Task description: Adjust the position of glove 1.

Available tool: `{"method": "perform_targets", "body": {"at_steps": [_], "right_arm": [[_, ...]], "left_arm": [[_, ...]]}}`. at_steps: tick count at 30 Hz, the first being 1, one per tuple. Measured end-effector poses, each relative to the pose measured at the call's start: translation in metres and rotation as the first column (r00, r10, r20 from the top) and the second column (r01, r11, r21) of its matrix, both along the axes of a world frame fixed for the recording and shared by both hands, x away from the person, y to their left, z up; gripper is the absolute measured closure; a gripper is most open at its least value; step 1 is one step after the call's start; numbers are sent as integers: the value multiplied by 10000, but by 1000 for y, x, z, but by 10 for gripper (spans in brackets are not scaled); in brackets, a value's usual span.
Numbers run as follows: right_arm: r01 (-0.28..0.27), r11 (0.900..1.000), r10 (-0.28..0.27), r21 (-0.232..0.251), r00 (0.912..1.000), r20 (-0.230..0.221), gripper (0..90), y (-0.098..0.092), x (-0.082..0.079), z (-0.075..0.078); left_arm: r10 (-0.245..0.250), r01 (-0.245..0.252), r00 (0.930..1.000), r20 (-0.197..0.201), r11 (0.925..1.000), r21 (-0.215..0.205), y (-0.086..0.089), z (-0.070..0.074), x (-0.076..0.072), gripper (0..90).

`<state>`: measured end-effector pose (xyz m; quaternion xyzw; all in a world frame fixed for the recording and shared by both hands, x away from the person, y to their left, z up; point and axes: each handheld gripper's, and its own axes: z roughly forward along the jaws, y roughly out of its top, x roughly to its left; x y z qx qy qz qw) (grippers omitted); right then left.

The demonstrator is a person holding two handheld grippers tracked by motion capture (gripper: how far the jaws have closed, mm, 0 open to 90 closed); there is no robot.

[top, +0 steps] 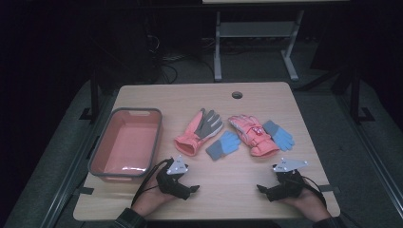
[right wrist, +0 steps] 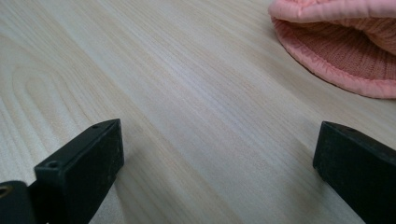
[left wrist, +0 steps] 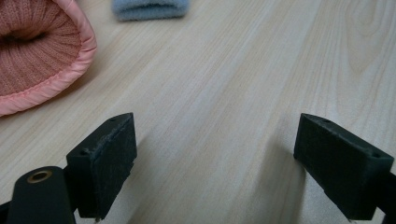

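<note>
Two pink winter gloves and two blue knit gloves lie mid-table. The left pink glove (top: 198, 130) has a grey palm; its cuff (left wrist: 32, 56) shows at the upper left of the left gripper view. The right pink glove (top: 252, 134) shows its cuff (right wrist: 345, 51) in the right gripper view. One blue glove (top: 223, 145) lies between them, its cuff (left wrist: 149, 9) ahead of the left jaws; the other blue glove (top: 279, 134) is at the right. My left gripper (left wrist: 215, 163) rests near the front edge, open and empty. My right gripper (right wrist: 219, 172) is open and empty too.
A pink bin with a grey rim (top: 125, 142) stands empty at the table's left. The wooden table (top: 223, 190) has a round cable hole (top: 236, 94) at the back. Behind the table stands a metal desk frame (top: 256, 42) on dark floor.
</note>
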<state>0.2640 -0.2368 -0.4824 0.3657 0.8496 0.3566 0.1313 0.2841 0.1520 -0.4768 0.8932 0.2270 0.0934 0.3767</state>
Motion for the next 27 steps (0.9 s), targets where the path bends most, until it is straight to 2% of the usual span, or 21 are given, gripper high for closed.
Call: {"method": "perform_targets", "body": {"at_steps": [15, 17, 20, 24, 27], "right_arm": [[-94, 10000, 94, 4, 9999, 37, 16, -1, 0, 0], [-103, 9999, 101, -111, 9998, -191, 56, -2, -1, 3], [21, 9999, -16, 119, 9990, -439, 112, -4, 0, 6], [112, 9999, -106, 93, 9983, -573, 135, -5, 2, 9], [130, 9999, -131, -14, 9987, -484, 144, -6, 3, 12]], "left_arm": [[-39, 39, 10000, 13, 9999, -128, -1, -1, 2, 123], [-26, 26, 10000, 13, 9999, -144, -1, -1, 2, 123], [-9, 10, 10000, 5, 9999, -165, -1, -1, 1, 123], [-60, 60, 10000, -1, 9999, -143, 0, -1, 1, 123], [-126, 126, 9999, 14, 9999, -87, 1, -1, 2, 124]]}}
